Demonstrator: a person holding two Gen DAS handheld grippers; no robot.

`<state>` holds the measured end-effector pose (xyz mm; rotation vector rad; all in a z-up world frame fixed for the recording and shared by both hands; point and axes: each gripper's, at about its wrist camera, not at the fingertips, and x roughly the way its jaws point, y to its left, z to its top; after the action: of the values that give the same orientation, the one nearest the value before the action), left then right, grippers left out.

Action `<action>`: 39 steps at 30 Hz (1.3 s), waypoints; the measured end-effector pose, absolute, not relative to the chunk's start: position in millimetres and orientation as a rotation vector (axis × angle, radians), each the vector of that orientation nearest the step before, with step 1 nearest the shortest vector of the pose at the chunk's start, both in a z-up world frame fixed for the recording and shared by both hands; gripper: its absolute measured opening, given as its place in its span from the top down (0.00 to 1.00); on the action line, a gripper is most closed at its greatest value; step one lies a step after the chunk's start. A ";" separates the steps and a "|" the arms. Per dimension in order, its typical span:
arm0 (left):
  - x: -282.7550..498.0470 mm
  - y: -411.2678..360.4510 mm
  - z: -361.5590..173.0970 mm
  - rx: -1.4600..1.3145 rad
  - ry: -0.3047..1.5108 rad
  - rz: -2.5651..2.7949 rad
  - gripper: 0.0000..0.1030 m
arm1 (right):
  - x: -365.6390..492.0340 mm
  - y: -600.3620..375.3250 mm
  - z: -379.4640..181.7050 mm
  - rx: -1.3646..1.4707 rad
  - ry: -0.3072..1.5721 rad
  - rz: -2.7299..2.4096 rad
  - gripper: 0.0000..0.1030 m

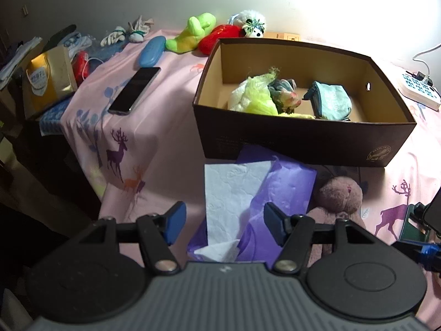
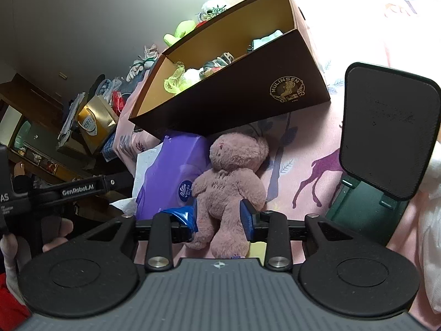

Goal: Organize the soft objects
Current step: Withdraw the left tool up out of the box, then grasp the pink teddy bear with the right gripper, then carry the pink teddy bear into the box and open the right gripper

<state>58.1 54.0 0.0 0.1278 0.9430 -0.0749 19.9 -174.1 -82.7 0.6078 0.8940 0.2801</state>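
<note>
A pink plush bear (image 2: pixel 231 182) lies on its back on the pink deer-print bedsheet, beside a purple tissue pack (image 2: pixel 171 171) and just in front of the dark brown cardboard box (image 2: pixel 234 104). My right gripper (image 2: pixel 217 219) straddles the bear's legs; its blue pads sit right at the fur without visibly squeezing it. My left gripper (image 1: pixel 224 223) hovers open over the tissue pack (image 1: pixel 286 184) and its loose white tissue (image 1: pixel 234 190), touching nothing. The bear (image 1: pixel 339 195) lies to its right. The box (image 1: pixel 275 138) holds a yellow-green mesh item (image 1: pixel 259 96), a bundled cloth and a teal pouch (image 1: pixel 330 102).
Behind the box lie a green plush (image 1: pixel 193 31), a red plush (image 1: pixel 220 40) and a white plush (image 1: pixel 252 23). A phone (image 1: pixel 135 89) and blue case (image 1: pixel 151 51) are at the left, near the bed's edge. A power strip (image 1: pixel 419 91) lies right. A dark phone stand (image 2: pixel 386 138) rises beside the bear.
</note>
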 end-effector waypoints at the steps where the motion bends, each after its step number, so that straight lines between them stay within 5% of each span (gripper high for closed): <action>1: 55.6 55.8 -1.0 0.122 0.946 -0.078 0.37 | 22.9 -172.7 -83.4 0.605 0.893 0.281 0.84; 31: 80.1 73.1 -2.9 0.150 0.878 -0.348 0.31 | 88.0 -136.4 -126.0 0.544 0.960 0.126 0.67; 39: 90.5 66.1 -8.2 0.151 0.887 -0.410 0.31 | 73.7 -156.6 -126.8 0.683 0.955 0.129 0.76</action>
<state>90.5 66.1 -8.2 0.1511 0.8868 -0.4096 73.7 -156.6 -126.8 0.6831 0.9555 0.1291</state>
